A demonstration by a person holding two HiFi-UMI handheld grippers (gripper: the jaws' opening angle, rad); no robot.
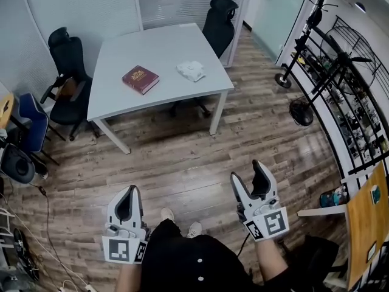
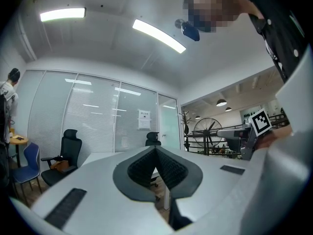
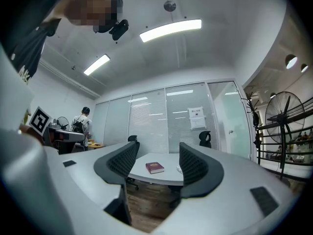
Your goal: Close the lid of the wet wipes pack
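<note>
the person is standing well apart from the white surface (image 1: 158, 47), pointing both grippers level toward it. the wet wipes pack (image 1: 191, 70) is lying there near a red book (image 1: 140, 79), too far off to show its lid. the left gripper (image 1: 129, 191) is showing jaws pressed together, empty. the right gripper (image 1: 247, 174) is holding its jaws wide apart on nothing, probably readied for the lid.

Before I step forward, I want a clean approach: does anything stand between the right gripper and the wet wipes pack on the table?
Nothing visible does. Only bare wooden floor lies between the right gripper and the table. The wet wipes pack lies apart from the red book on its left.
</note>
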